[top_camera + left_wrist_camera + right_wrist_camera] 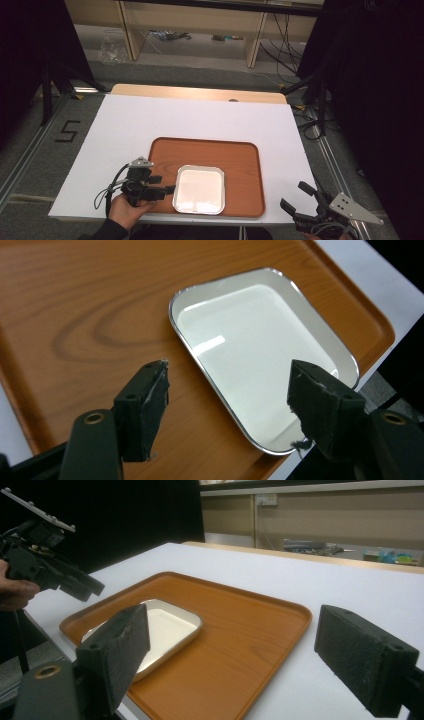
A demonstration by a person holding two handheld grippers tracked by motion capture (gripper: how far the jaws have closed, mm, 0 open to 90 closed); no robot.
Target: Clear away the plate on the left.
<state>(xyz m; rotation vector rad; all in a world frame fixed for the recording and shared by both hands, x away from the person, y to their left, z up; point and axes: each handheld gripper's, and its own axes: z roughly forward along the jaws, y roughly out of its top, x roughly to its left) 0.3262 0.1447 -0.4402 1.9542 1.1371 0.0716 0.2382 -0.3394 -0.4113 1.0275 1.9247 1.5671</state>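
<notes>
A brown wooden tray (240,160) lies on the white table (190,117), near its front edge. A shallow white dish with a metal rim (200,189) sits in the tray's near-left part. My left gripper (164,184) is open at the tray's left edge, its jaws pointing at the dish's left side. In the left gripper view the open left gripper (230,371) hovers over the dish's near edge (250,335), holding nothing. My right gripper (293,195) is open off the table's front right corner. In the right gripper view the right gripper (235,630) faces the tray (240,610) and dish (165,622).
A wooden strip (200,93) runs along the table's far edge. Black stand legs (47,90) rise at the left and dark equipment with cables (315,100) stands at the right. A "5" mark (67,131) is on the floor at left. Shelving (200,25) stands behind.
</notes>
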